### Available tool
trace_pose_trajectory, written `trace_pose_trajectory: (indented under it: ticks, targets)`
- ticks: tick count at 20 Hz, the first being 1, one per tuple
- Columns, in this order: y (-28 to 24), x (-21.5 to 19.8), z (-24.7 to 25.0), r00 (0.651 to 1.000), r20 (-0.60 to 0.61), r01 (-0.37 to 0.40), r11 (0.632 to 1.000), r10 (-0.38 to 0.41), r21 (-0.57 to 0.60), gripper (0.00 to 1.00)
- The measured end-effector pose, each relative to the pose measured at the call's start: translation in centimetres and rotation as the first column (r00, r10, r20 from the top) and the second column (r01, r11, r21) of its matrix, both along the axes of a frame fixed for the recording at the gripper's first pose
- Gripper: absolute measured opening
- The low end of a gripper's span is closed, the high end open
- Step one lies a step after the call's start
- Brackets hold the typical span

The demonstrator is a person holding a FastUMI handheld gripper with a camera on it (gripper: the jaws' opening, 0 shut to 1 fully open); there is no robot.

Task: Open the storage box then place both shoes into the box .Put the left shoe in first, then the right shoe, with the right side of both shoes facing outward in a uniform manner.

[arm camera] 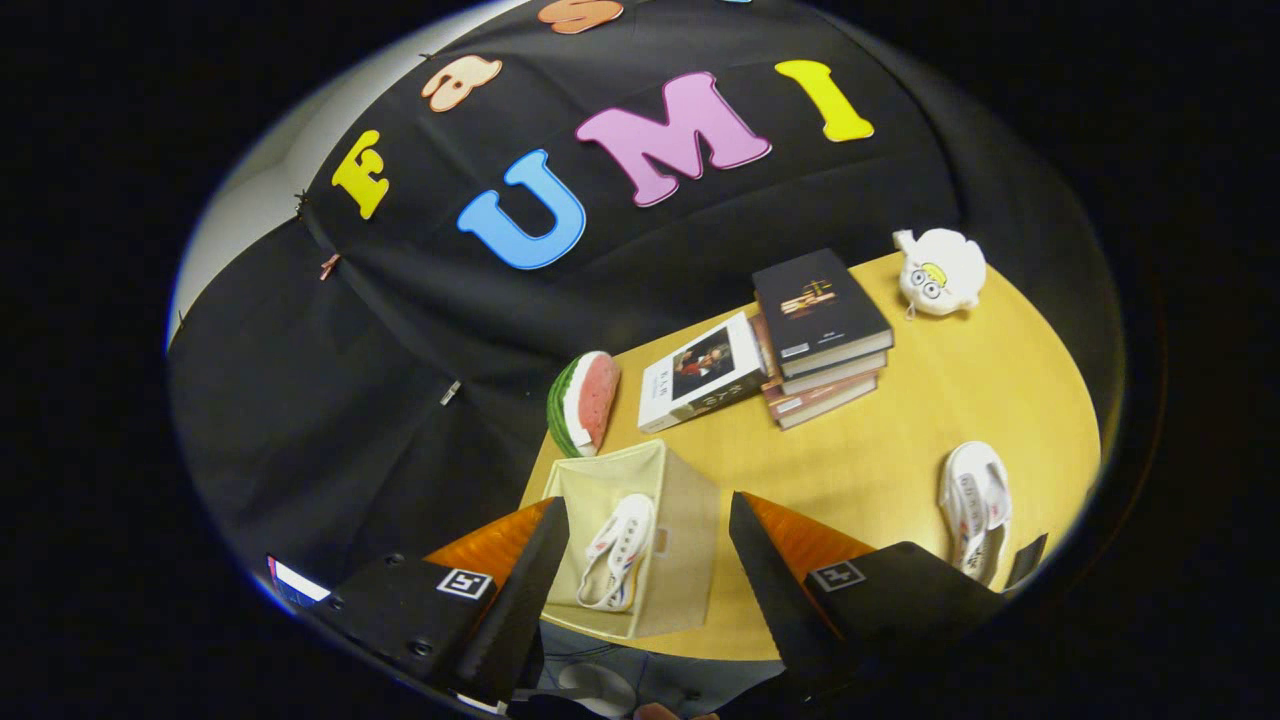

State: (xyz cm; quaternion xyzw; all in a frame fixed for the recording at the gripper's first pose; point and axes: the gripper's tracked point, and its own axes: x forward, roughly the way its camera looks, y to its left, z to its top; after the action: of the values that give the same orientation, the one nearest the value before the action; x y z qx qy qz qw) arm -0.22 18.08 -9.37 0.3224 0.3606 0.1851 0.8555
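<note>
Claw [648, 590] near, fingers spread wide, gripping nothing | storage box [690, 530] open just ahead between them, one shoe [620, 550] inside | second shoe [975, 505] right on counter [860, 450] | next, I'd judge: swing right, grasp it.

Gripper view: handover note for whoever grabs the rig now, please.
Gripper: open, holding nothing, fingers spread above the beige fabric storage box.
Box is open at the near edge of the yellow wooden table. One white slip-on shoe with striped trim already lies inside it.
The second white shoe sits on the table off to the right of the fingers.
Left: pick up that shoe and place it in the box, facing the same way.
</note>
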Motion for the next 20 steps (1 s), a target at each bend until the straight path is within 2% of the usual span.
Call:
trace_pose_trajectory:
  ticks: [2,4,9,11,16,19,20]
  targets:
    - [-5.1,-0.4,-2.1,0.998,0.063,0.033,0.989,-0.024,-0.144,0.98]
    - [-10.6,-1.4,-4.2,0.994,0.098,0.074,0.957,-0.047,-0.282,0.99]
    - [-19.2,-4.9,-12.6,0.994,-0.015,0.087,0.891,-0.104,-0.446,0.99]
    - [-20.6,-6.1,-16.9,0.993,-0.074,0.042,0.867,-0.090,-0.496,0.99]
    - [-21.0,-8.3,-27.1,0.970,-0.241,-0.095,0.853,-0.037,-0.513,0.99]
    - [-21.1,-6.9,-31.4,0.959,-0.278,-0.110,0.834,-0.053,-0.540,0.96]
    - [-21.7,-6.4,-32.5,0.957,-0.282,-0.105,0.824,-0.068,-0.557,0.92]
